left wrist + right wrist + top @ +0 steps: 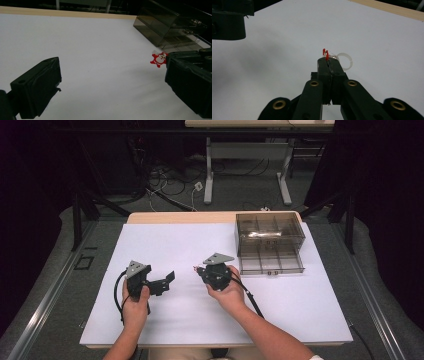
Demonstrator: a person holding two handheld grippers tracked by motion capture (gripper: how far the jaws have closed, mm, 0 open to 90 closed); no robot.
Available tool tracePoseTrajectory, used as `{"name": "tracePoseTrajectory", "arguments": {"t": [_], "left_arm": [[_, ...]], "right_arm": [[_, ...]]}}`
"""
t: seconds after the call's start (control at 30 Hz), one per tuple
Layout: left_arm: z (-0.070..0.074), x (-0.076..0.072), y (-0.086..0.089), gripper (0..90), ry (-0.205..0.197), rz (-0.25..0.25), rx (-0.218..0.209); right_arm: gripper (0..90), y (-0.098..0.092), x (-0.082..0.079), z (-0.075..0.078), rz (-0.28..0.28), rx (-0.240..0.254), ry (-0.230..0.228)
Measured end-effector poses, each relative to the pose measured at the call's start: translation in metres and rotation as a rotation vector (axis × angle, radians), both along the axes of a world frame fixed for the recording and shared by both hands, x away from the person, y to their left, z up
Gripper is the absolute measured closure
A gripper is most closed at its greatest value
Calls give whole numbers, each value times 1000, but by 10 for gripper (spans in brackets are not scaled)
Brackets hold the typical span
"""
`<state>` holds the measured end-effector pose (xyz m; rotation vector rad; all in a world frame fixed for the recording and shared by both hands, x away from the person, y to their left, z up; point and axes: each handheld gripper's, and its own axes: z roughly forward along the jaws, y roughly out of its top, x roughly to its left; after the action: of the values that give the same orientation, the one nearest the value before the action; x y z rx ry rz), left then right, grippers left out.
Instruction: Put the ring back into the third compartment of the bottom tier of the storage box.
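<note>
Right gripper (198, 269), centre of the high view: clamped tight on a small red Santa charm (196, 268), held just above the white mat (165, 240). Left gripper (162, 279), lower left of that view: spread wide, holding nothing, aimed toward the charm.

Likely trouble:
- Very little of the charm inside the pinch, judging by the right gripper view. Could slip or twist out with a quick swing or a knock from the other jaws.
- Clear split ring (346, 61) hanging at the charm's far side. Could catch on a compartment wall of the open drawer (272, 262) at the upper right if the charm goes there.
- A handover to the wide jaws could fail. Small and flat, so easy to miss or flick onto the mat.
- Too thin and pale a ring to track against the white surface if dropped.

Between views:
- Left gripper view: shows the charm's printed face, upper right of frame, edge-on and unreadable elsewhere.
- Right gripper view: shows jaws pressed together at frame centre, red tip above them, and the ring, too faint to make out from above.
- High view: places the smoky organiser box (270, 232) well apart from both grippers.
</note>
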<state>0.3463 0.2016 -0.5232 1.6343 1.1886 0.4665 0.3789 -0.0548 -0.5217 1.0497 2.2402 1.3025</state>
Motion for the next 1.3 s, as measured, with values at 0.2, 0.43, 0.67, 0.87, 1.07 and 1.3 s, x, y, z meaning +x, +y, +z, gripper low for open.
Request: {"name": "tracePoseTrajectory", "arguments": {"t": [0.2, 0.43, 0.67, 0.87, 1.07, 1.3], "left_arm": [[0, 0, -1, 7, 0, -2, -3], [1, 0, -1, 8, 0, -4, -6], [1, -1, -1, 8, -1, -4, 0], [1, -1, 0, 11, -3, 2, 10], [1, -1, 0, 11, -7, 2, 8], [1, -2, 0, 11, -6, 2, 2]], "right_arm": [[894, -9, 1, 5, -19, 17, -4], [894, -19, 1, 10, -34, 28, -12], [894, -29, 1, 15, -51, 34, -10], [894, -37, 2, 18, -73, 42, -17], [894, -44, 3, 20, -84, 37, -29], [894, -53, 5, 23, -102, 41, -35]]}}
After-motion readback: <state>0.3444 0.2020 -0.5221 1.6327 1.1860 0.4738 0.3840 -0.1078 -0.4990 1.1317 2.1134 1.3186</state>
